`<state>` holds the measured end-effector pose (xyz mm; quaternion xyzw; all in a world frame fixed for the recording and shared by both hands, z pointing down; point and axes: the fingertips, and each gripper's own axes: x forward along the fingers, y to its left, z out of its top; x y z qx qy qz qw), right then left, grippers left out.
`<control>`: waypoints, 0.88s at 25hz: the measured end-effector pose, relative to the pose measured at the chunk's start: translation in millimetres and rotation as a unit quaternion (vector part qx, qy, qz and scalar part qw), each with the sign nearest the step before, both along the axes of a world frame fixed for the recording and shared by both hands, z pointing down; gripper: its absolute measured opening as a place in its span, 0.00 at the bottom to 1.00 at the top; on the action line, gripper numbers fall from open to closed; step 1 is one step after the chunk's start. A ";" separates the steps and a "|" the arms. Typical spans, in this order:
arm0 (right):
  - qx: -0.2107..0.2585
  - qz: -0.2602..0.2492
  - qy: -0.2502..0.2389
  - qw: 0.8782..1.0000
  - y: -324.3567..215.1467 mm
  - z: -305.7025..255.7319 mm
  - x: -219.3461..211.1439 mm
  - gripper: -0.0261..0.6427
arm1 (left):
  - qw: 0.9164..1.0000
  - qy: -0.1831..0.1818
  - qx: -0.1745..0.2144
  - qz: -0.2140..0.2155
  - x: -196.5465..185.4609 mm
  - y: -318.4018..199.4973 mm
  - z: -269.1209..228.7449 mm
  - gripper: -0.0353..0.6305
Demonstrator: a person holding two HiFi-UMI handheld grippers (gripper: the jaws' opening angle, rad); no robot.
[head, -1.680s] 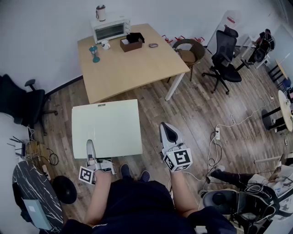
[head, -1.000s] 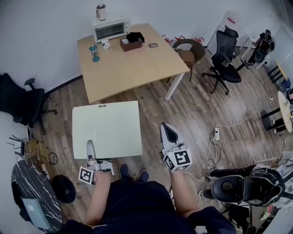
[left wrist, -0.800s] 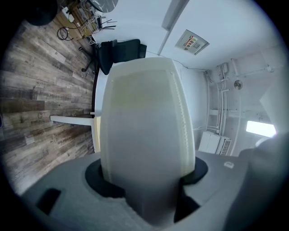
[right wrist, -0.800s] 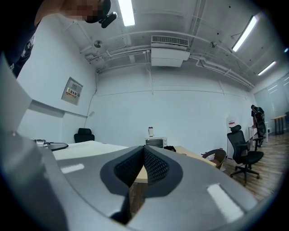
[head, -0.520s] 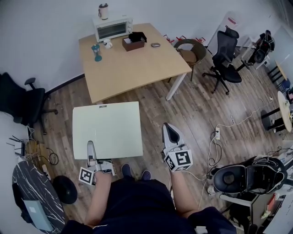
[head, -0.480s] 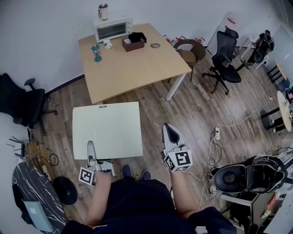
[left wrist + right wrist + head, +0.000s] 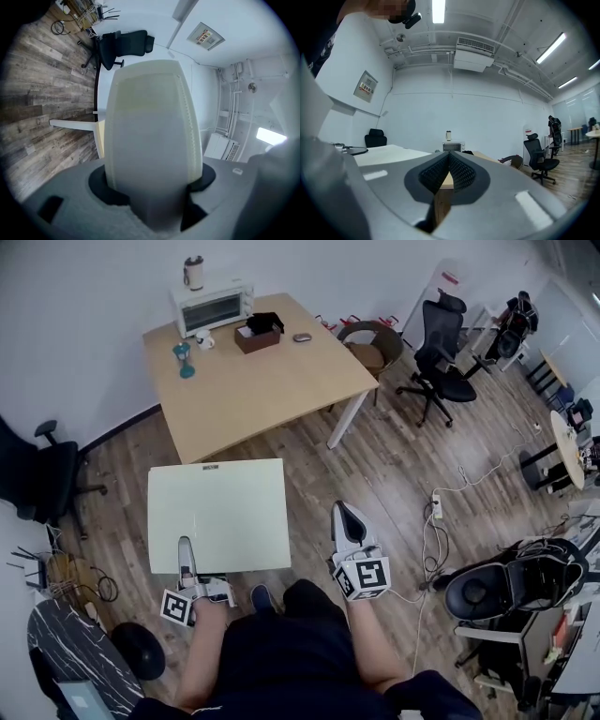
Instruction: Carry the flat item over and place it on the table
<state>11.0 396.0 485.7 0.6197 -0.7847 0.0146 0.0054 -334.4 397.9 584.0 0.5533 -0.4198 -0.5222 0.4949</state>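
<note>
Head view: pale flat board (image 7: 220, 512) stays clamped at its near edge by left gripper (image 7: 186, 549), as in earlier frames. Only one shoe (image 7: 262, 597) shows now, so the carry toward the worktop (image 7: 281, 390) is likely still under way. Right gripper (image 7: 345, 519) closed, empty. Oven (image 7: 212, 304) and box (image 7: 255, 336) at far edge, chair (image 7: 367, 341) at right; near half bare, approach unobstructed.

Wooden table (image 7: 272, 381) with toaster oven (image 7: 213, 306)
</note>
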 end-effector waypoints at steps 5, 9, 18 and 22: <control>-0.011 0.010 0.002 1.000 -0.9 6.5 2.8 0.04 | 1.000 0.007 -0.012 0.019 6.6 -12.5 8.1 0.49; -0.011 0.014 0.009 1.000 -7.2 14.6 12.0 0.04 | 0.999 -0.004 -0.005 0.032 17.6 -27.1 9.6 0.49; -0.006 0.014 0.002 1.000 -53.8 24.0 38.6 0.04 | 0.999 -0.010 -0.001 0.043 47.5 -75.2 13.9 0.49; -0.005 0.012 0.000 1.000 -83.4 22.9 49.7 0.04 | 0.999 -0.009 0.005 0.040 58.8 -105.0 11.2 0.49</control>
